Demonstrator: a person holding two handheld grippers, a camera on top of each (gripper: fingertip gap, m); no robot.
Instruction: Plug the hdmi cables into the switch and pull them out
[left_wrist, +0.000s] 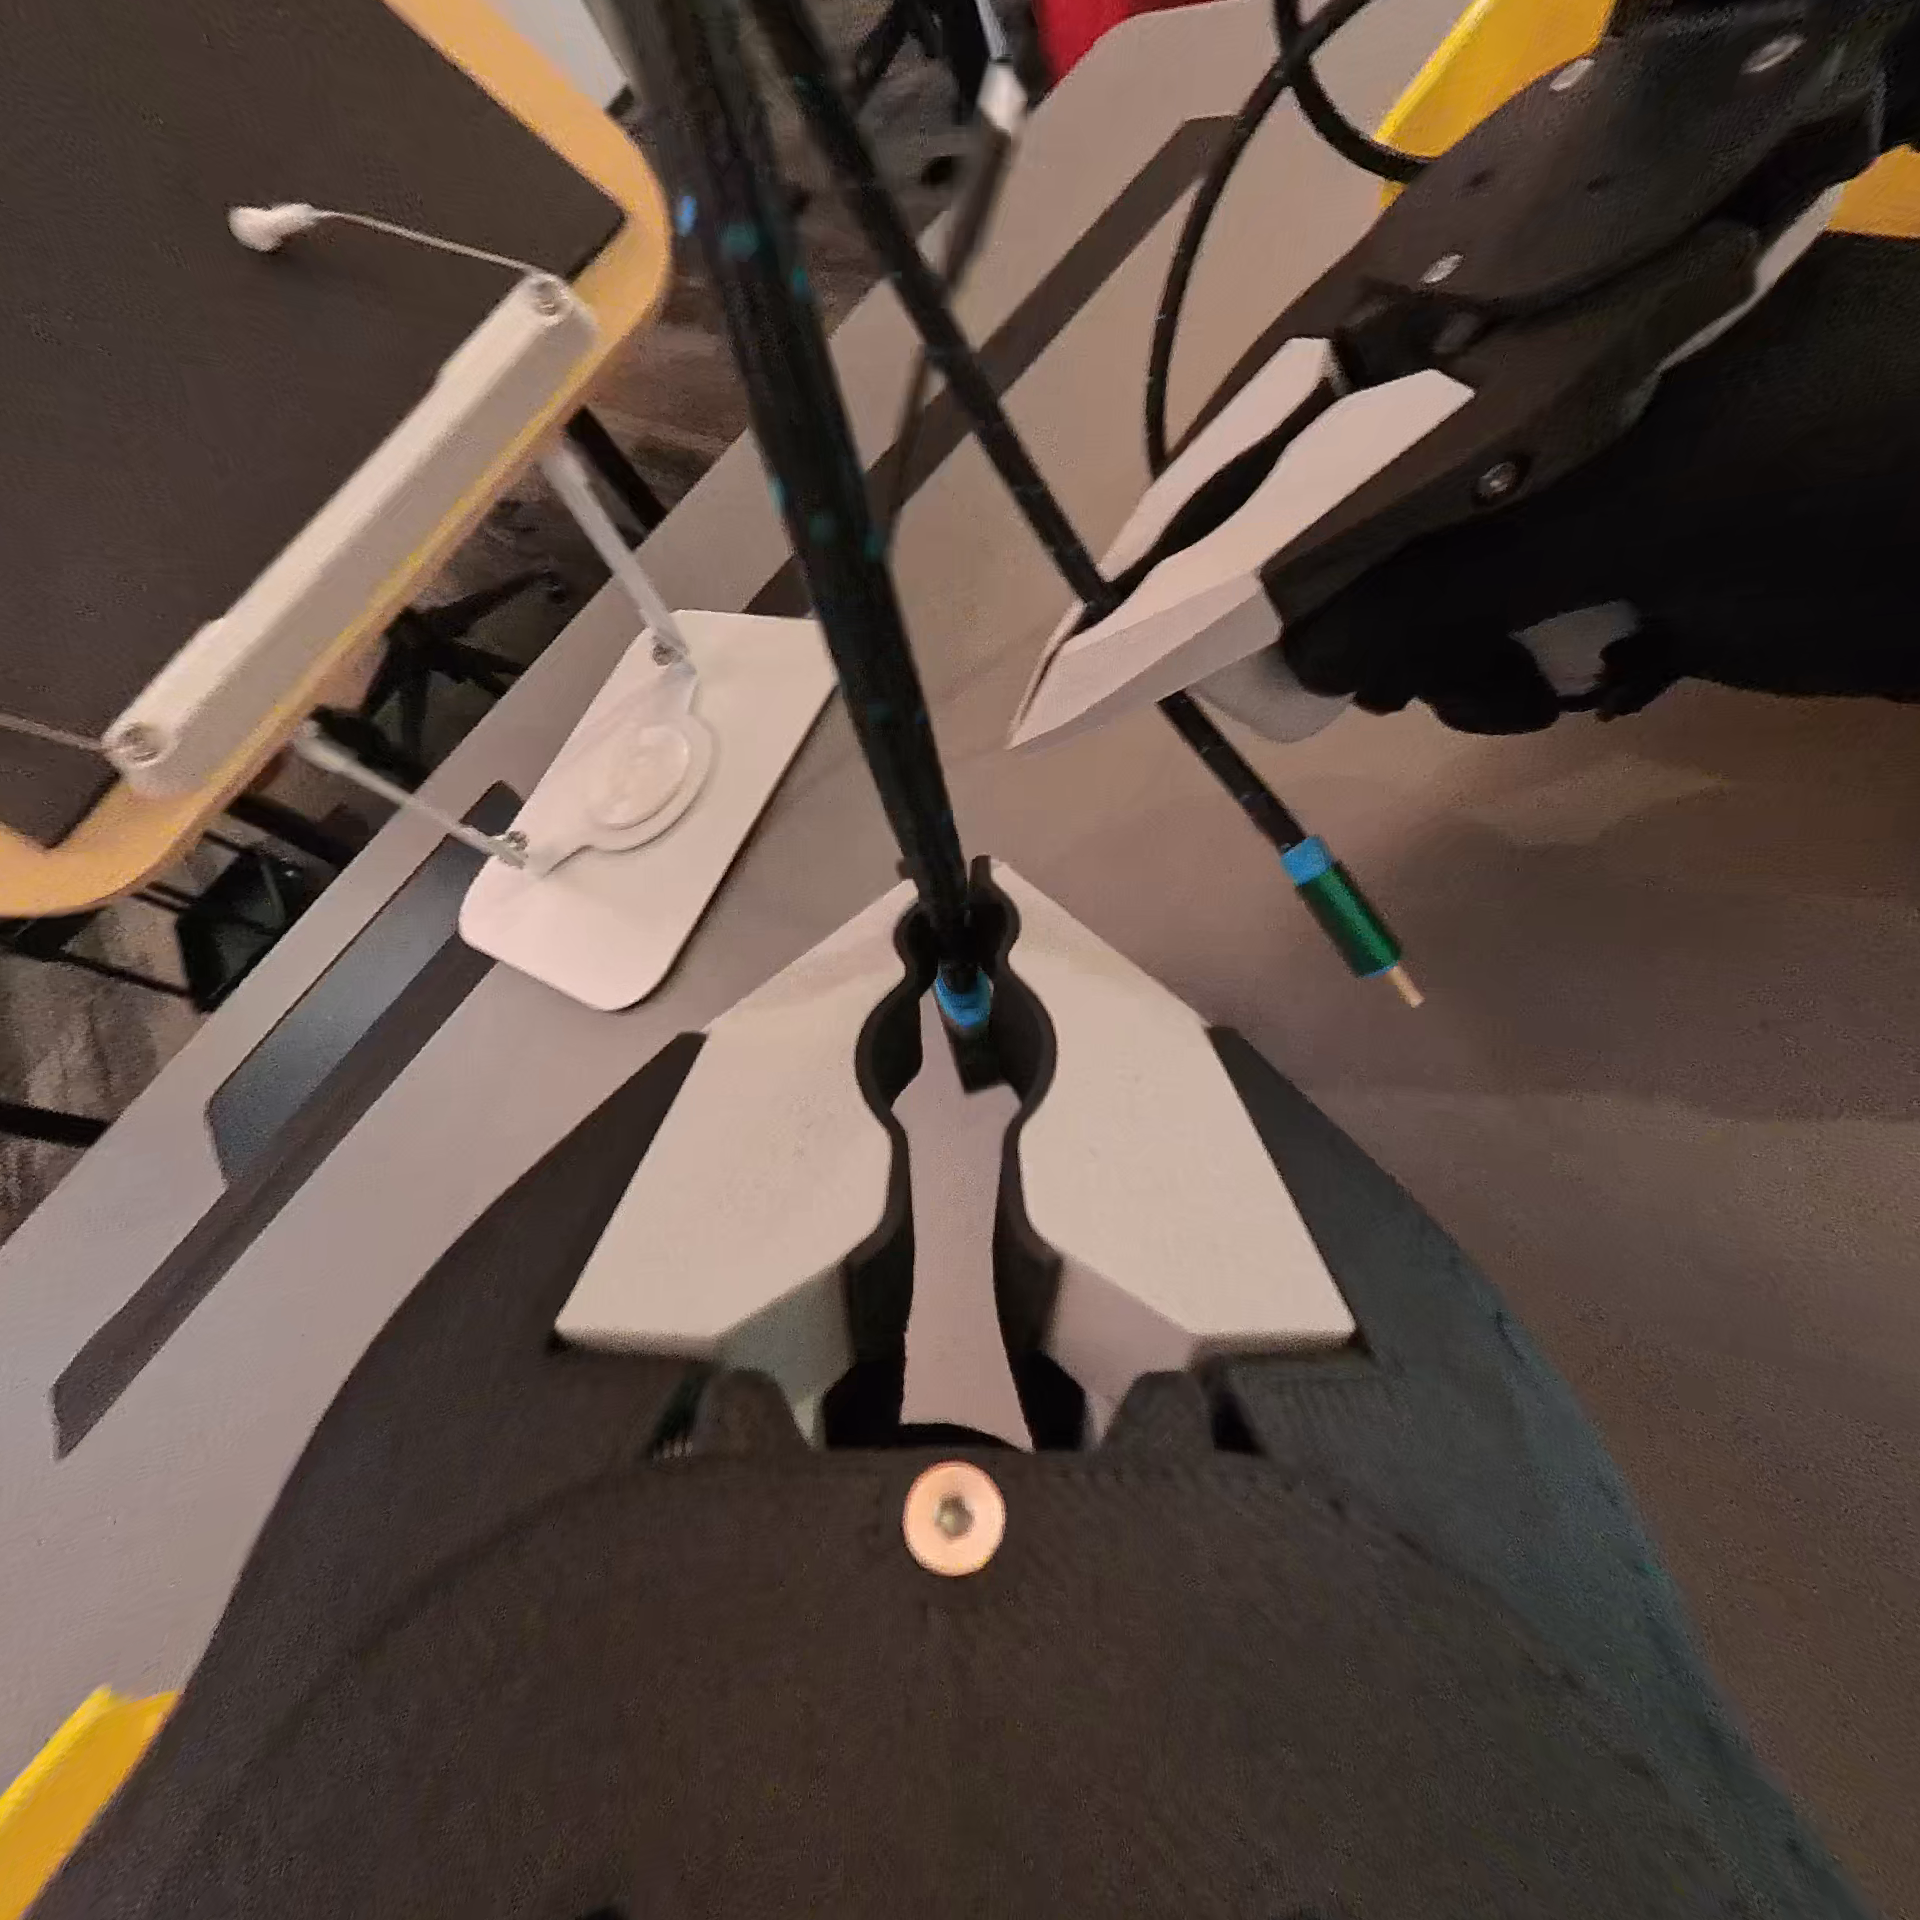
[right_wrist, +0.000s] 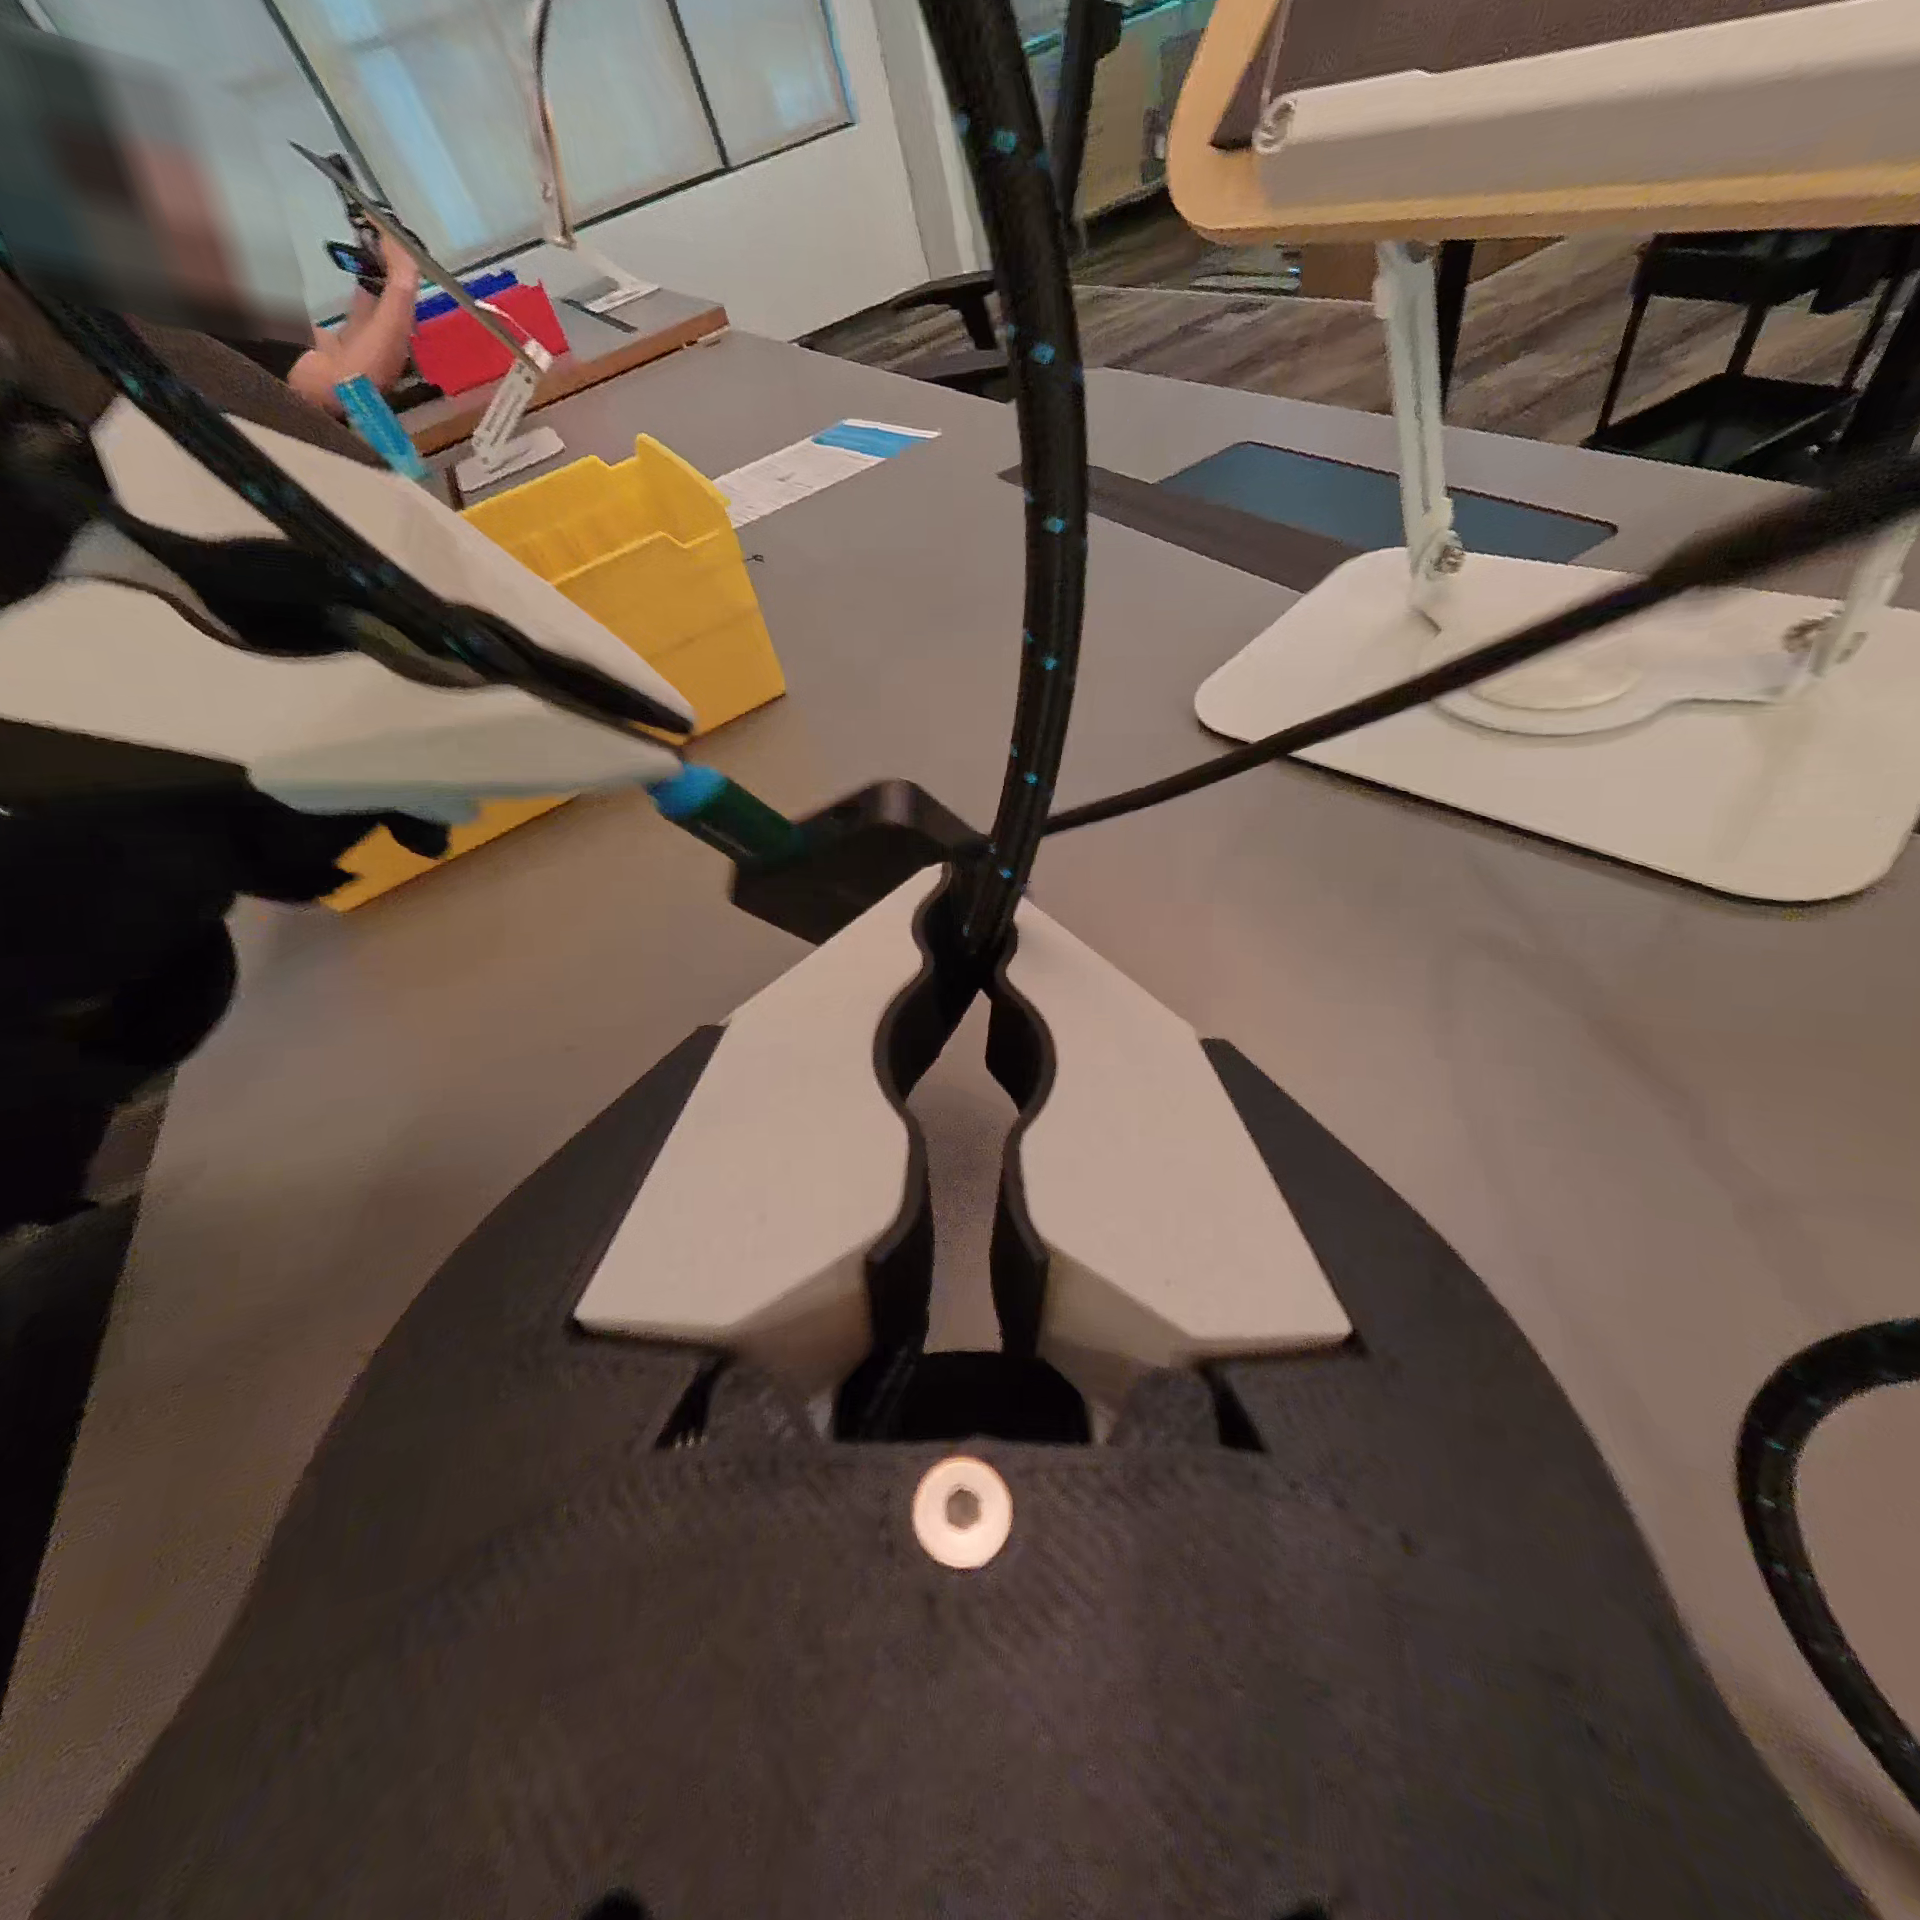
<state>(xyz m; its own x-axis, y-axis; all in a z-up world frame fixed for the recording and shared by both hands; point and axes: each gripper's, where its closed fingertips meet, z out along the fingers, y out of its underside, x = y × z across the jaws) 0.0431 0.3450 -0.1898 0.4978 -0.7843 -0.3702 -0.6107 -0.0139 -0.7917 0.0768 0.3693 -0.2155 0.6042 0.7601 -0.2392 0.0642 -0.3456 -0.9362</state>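
Where the switch sits: on the grey table, a small black box just past the right claw's tips, about 11 o'clock from them in the right wrist view.
Left cable: black braid with blue flecks. Its green plug with the blue collar has its nose right at the switch; can't tell if it's actually seated.
Left claw: comes in from 9 o'clock and is pinching that cable just behind the collar. Its own camera shows the fingers squeezed on the braid too.
Right cable: same braid style. Its loose green plug hangs free over the table at roughly 3 o'clock in the left wrist view, touching nothing.
Right claw: pressed together on its cable at the very tips, and the cable arcs up toward 12 o'clock.
Thin black lead: runs from the switch area off toward 2 o'clock.
Yellow bin: behind the left claw, around 10 o'clock.
White stand base: flat on the table at 2 o'clock, well apart from the switch.
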